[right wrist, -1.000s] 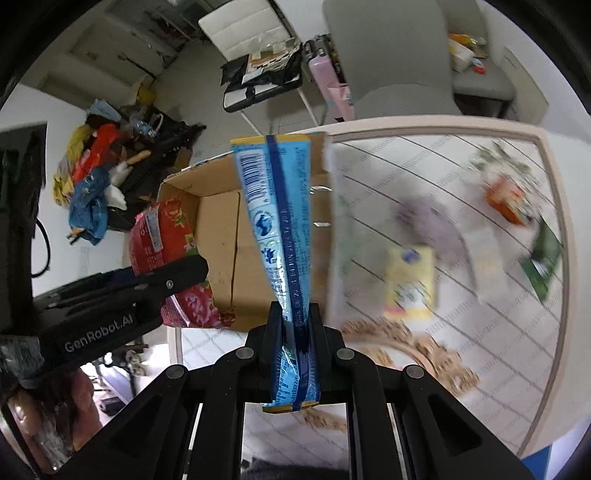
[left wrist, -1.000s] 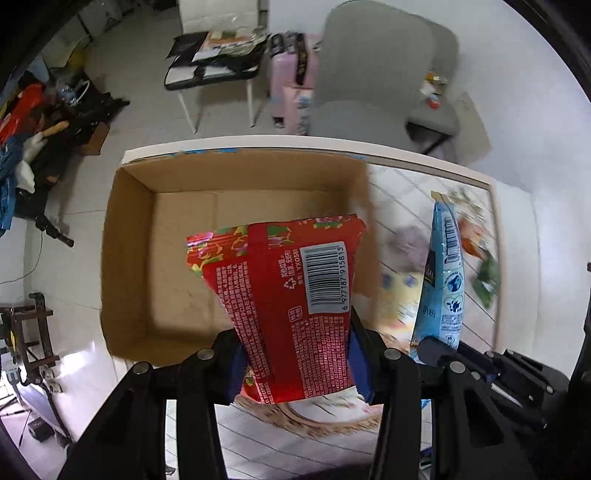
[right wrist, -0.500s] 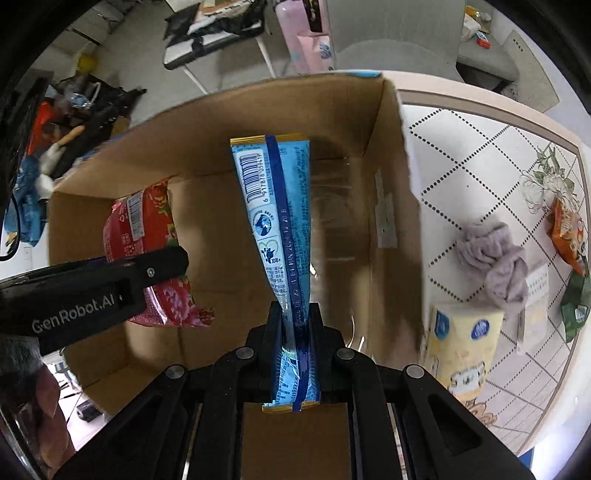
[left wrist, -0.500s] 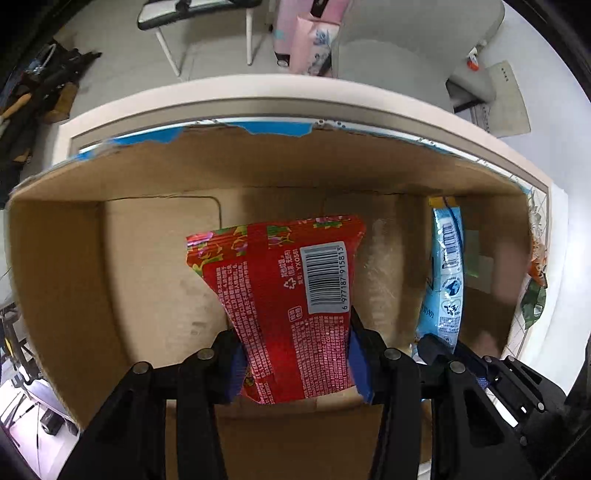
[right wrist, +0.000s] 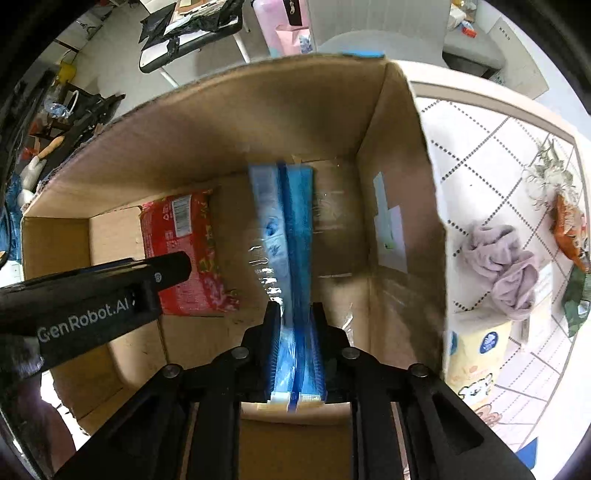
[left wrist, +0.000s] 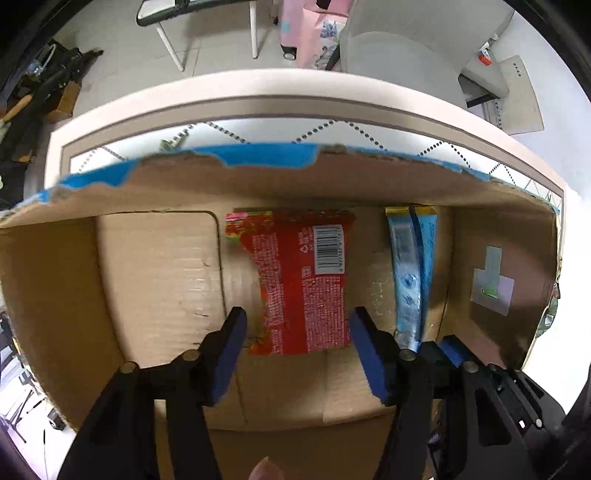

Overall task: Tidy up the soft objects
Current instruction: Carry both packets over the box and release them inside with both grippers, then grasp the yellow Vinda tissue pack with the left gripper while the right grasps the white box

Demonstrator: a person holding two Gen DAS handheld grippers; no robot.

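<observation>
A red snack packet lies on the floor of the open cardboard box; it also shows in the right wrist view. My left gripper is open, its blue pads either side of the packet's near end without gripping it. A blue packet sits between the pads of my right gripper, whose jaws are slightly apart; the packet is motion-blurred. The blue packet also shows in the left wrist view, inside the box on the right.
On the patterned table right of the box lie a purple cloth, a yellow tissue pack, an orange packet and a green packet. Chairs and a pink suitcase stand beyond the table.
Both grippers moved down into the box. My left gripper opened and let go of the red packet, which now lies on the box floor. The right jaws loosened on the blue packet.
</observation>
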